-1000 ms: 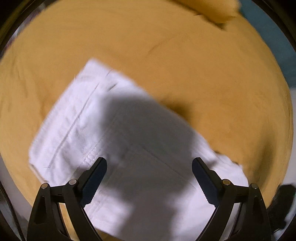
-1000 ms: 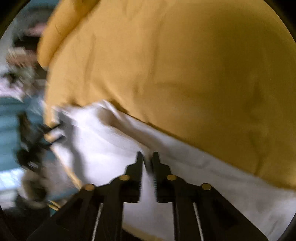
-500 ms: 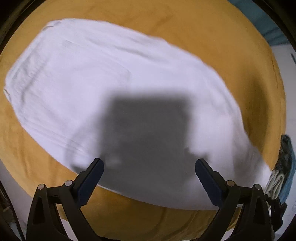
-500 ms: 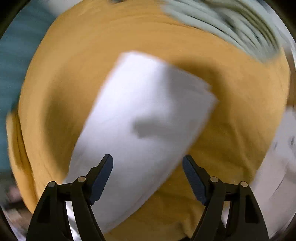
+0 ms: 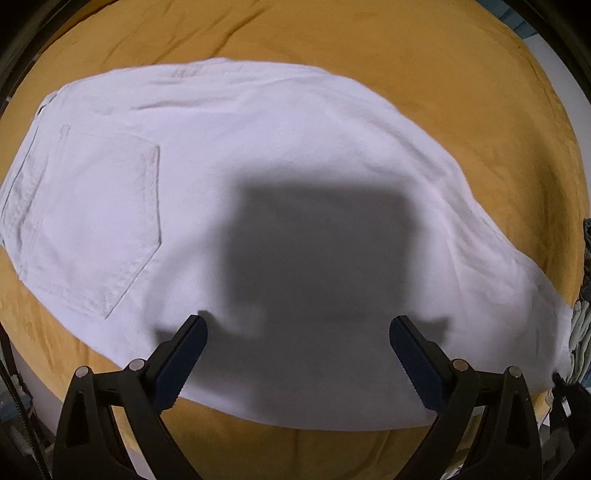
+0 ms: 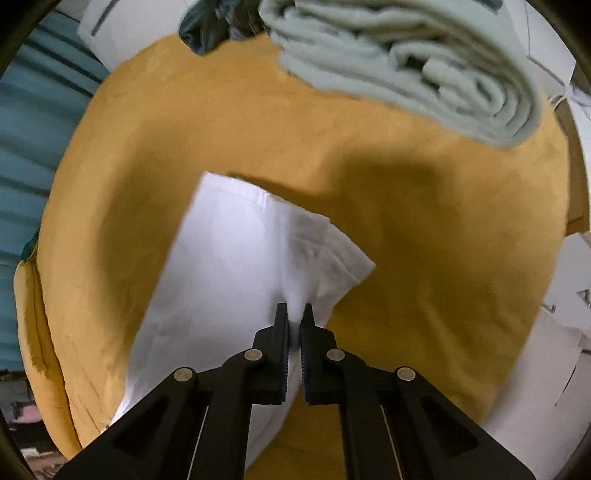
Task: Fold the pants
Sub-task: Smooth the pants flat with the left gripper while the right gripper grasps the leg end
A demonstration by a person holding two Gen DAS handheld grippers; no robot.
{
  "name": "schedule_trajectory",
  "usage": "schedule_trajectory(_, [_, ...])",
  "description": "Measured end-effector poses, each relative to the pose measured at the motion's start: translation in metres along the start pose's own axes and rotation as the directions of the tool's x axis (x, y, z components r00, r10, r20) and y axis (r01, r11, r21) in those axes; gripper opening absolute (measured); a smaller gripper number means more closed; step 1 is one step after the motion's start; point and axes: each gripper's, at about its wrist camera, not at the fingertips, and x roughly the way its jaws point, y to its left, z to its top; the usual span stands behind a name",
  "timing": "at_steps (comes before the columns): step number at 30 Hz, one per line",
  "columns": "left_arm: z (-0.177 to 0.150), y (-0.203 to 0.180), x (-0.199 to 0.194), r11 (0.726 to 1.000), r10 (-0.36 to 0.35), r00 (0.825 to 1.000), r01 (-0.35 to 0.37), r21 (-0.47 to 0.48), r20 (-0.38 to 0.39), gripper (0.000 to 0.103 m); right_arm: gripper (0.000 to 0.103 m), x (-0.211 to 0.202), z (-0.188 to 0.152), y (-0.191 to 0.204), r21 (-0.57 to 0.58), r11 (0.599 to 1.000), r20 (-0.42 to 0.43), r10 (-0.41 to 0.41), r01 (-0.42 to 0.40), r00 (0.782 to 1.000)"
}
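The right tongs point(image 6: 294, 314) are closed, pinching a fold of the white cotton pants point(image 6: 229, 266) near the hem end. The left tongs point(image 5: 297, 332) stand wide open above the pants point(image 5: 258, 155), gripping nothing. The pants lie flat, back pocket point(image 5: 96, 221) up, on the mustard-yellow fabric-covered surface point(image 5: 332, 33). A folded pale green towel point(image 6: 424, 55) lies beyond.

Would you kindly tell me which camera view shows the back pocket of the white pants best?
The left wrist view: the back pocket lies unobstructed on the white pants, stitched outline clear. The right wrist view shows no pocket, only a narrow end of the pants pinched in the right tool.
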Motion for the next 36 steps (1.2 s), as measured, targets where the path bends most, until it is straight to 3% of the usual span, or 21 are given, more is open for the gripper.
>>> schedule_trajectory(4, [-0.004,0.011,0.005,1.0,0.008,1.0,-0.009,-0.013,-0.022,0.101,0.006,0.023,0.003,-0.008,0.019,0.998,-0.072,-0.056,0.058,0.996])
schedule_trajectory(7, [-0.017,0.02,0.005,1.0,0.002,1.0,-0.002,-0.023,-0.022,0.101,0.01,0.052,0.015,-0.012,0.048,0.997,-0.194,-0.057,0.067,0.979])
schedule_trajectory(8, [-0.022,0.024,0.006,1.0,-0.003,1.0,0.002,-0.027,-0.025,0.101,0.016,0.049,0.019,-0.01,0.06,0.996,-0.208,-0.053,0.067,0.977])
schedule_trajectory(9, [-0.025,0.024,0.003,0.999,-0.017,0.999,0.016,-0.036,-0.031,0.101,0.03,0.045,0.022,-0.006,0.05,0.995,-0.219,-0.079,0.092,0.973])
schedule_trajectory(11, [-0.03,0.029,0.0,0.998,-0.042,0.999,0.04,-0.049,-0.031,0.101,0.04,0.023,0.023,0.016,-0.014,0.99,-0.193,-0.138,0.138,0.971])
schedule_trajectory(13, [-0.03,0.031,-0.007,0.995,-0.07,0.997,0.069,-0.067,-0.02,0.101,0.04,0.001,0.017,0.047,-0.09,0.989,-0.147,-0.131,0.119,0.98])
schedule_trajectory(15, [-0.026,0.029,-0.014,0.992,-0.095,0.995,0.096,-0.086,0.005,0.101,0.049,-0.012,0.005,0.083,-0.182,0.981,-0.139,-0.096,0.07,0.986])
schedule_trajectory(19, [0.004,0.016,-0.015,0.985,-0.15,0.988,0.153,-0.085,0.042,0.101,0.053,0.015,-0.025,0.187,-0.396,0.912,-0.273,-0.004,-0.109,0.962])
schedule_trajectory(21, [0.019,0.008,-0.012,0.987,-0.144,0.988,0.147,-0.06,0.049,0.101,0.053,0.038,-0.041,0.247,-0.569,0.808,-0.311,-0.04,-0.153,0.95])
schedule_trajectory(23, [0.028,0.0,-0.015,0.99,-0.13,0.989,0.133,-0.039,0.069,0.101,0.053,0.064,-0.073,0.315,-0.779,0.591,-0.337,-0.11,-0.211,0.935])
schedule_trajectory(25, [0.034,-0.006,-0.015,0.995,-0.095,0.993,0.096,-0.014,0.074,0.101,0.053,0.07,-0.112,0.333,-0.901,0.368,-0.316,-0.195,-0.229,0.929])
schedule_trajectory(26, [0.036,-0.007,-0.014,0.997,-0.075,0.994,0.075,-0.006,0.074,0.101,0.053,0.078,-0.131,0.35,-0.952,0.209,-0.274,-0.245,-0.225,0.93])
schedule_trajectory(28, [0.037,-0.006,-0.009,0.998,-0.058,0.996,0.058,-0.004,0.074,0.101,0.053,0.089,-0.165,0.358,-0.972,-0.013,-0.216,-0.343,-0.235,0.914])
schedule_trajectory(29, [0.036,-0.01,-0.007,0.999,-0.05,0.996,0.051,-0.007,0.071,0.101,0.053,0.103,-0.178,0.361,-0.962,-0.128,-0.169,-0.412,-0.24,0.896])
schedule_trajectory(31, [0.032,-0.006,-0.003,0.998,-0.049,0.997,0.051,-0.024,0.063,0.101,0.036,0.117,-0.193,0.36,-0.935,-0.265,-0.091,-0.467,-0.237,0.879])
schedule_trajectory(32, [0.03,-0.005,-0.001,0.998,-0.049,0.997,0.051,-0.032,0.056,0.101,0.016,0.12,-0.198,0.358,-0.919,-0.302,-0.082,-0.486,-0.255,0.87])
schedule_trajectory(33, [0.027,-0.003,0.003,0.998,-0.049,0.998,0.051,-0.044,0.044,0.101,0.011,0.118,-0.2,0.358,-0.909,-0.33,-0.067,-0.486,-0.254,0.871])
schedule_trajectory(35, [0.022,0.001,0.008,0.997,-0.052,0.998,0.054,-0.063,0.033,0.101,0.007,0.109,-0.198,0.361,-0.917,-0.328,-0.059,-0.451,-0.227,0.891])
schedule_trajectory(36, [0.021,0.002,0.011,0.996,-0.049,0.998,0.051,-0.072,0.026,0.101,0.006,0.102,-0.192,0.363,-0.933,-0.297,-0.062,-0.417,-0.201,0.907])
